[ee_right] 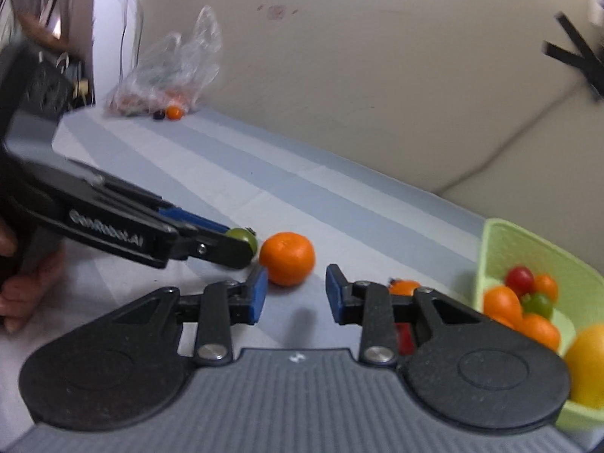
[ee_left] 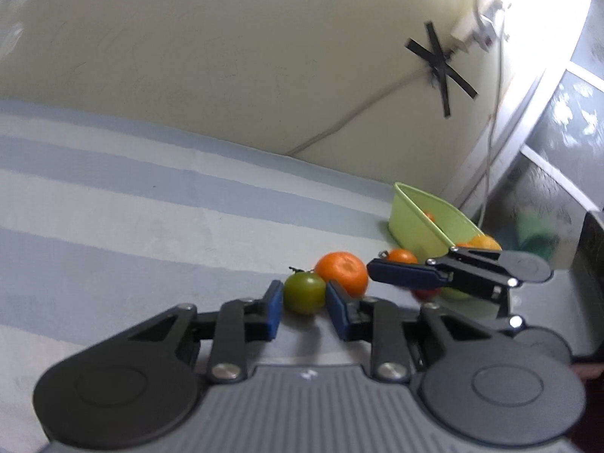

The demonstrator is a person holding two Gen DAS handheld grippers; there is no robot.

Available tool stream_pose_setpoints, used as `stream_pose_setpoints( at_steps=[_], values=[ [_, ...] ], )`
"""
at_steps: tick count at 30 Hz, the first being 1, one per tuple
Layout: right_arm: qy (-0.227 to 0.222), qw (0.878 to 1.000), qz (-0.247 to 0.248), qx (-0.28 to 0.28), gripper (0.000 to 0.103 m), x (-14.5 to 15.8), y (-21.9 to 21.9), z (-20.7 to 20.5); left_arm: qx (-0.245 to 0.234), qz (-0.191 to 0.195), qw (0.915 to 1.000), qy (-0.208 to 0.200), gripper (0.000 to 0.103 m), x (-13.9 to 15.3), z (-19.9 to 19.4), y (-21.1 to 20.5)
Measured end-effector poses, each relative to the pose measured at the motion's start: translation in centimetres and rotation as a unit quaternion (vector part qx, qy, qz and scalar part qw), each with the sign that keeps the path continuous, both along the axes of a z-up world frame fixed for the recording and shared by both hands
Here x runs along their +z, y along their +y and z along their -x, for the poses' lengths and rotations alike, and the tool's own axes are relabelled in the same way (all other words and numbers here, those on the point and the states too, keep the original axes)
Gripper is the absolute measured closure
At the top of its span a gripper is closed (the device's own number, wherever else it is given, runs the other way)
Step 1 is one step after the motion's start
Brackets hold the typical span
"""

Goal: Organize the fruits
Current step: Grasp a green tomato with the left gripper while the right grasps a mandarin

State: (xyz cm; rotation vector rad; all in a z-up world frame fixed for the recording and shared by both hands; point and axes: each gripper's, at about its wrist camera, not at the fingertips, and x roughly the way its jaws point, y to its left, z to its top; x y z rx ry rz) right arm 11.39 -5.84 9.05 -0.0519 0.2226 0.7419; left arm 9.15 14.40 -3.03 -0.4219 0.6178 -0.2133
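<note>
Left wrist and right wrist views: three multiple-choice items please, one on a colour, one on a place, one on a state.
1. The tray is: A red; B blue; C light green.
2. The mandarin lies: A in the tray; B on the striped cloth beside the green tomato; C on the floor.
3. The right gripper is: A open and empty; B shut on the mandarin; C shut on a spoon.

Answers: 1 C, its walls are light green; 2 B, it rests on the cloth next to the green tomato, outside the tray; 3 A, a clear gap shows between its pads with nothing in it.
</note>
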Motion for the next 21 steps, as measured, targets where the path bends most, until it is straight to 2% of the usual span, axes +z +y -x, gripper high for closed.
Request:
stream_pose_setpoints(
  at_steps=[1, 3, 5, 7, 8, 9, 12, 13, 16, 18, 21],
  values=[
    [-0.004, 1.0, 0.011, -0.001, 0.065, 0.0, 0.5, -0.1, 0.001, 0.002, 1.0, -0.001, 0.077, 0.0, 0.0, 0.1],
    [-0.009, 1.0, 0.018, 0.009, 0.055, 0.1, 1.3, -0.3, 0.003, -0.006, 1.0, -0.002, 0.077, 0.0, 0.1, -0.1],
    [-0.008, 1.0, 0.026, 0.013, 0.054, 0.1, 2.1, -0.8, 0.005, -0.008, 1.0, -0.001, 0.077, 0.1, 0.1, -0.1],
    [-0.007, 1.0, 0.019, 0.014, 0.055, 0.0, 2.2, -1.1, 0.002, -0.006, 1.0, 0.004, 0.073, 0.0, -0.2, -0.1],
    [-0.002, 1.0, 0.013, 0.015, 0.063, 0.0, 2.1, -1.2, 0.0, -0.011, 0.9999, 0.005, 0.073, 0.1, -0.4, -0.3],
    [-0.002, 1.0, 0.007, 0.006, 0.064, -0.1, 1.9, -1.0, 0.0, -0.019, 0.9998, 0.005, 0.072, 0.2, -0.6, -0.5],
    [0.014, 1.0, -0.013, -0.006, 0.064, -0.5, 0.8, -0.2, -0.005, -0.053, 0.9986, 0.001, 0.073, 0.5, -1.1, -1.8],
    [0.018, 1.0, -0.019, -0.013, 0.064, -0.8, 0.5, 0.4, -0.005, -0.064, 0.9979, 0.0, 0.076, 0.5, -1.1, -2.2],
    [0.026, 0.998, -0.038, -0.033, 0.064, -1.8, -0.9, 2.3, -0.01, -0.079, 0.9968, -0.007, 0.078, 0.6, -0.8, -2.8],
    [0.036, 0.997, -0.06, -0.042, 0.064, -2.7, -2.4, 3.8, -0.005, -0.077, 0.997, -0.012, 0.078, 0.8, -0.3, -3.0],
    [0.044, 0.994, -0.086, -0.059, 0.064, -3.8, -4.4, 5.7, -0.029, -0.036, 0.9989, -0.013, 0.078, 0.5, 0.9, -4.0]
  ],
)
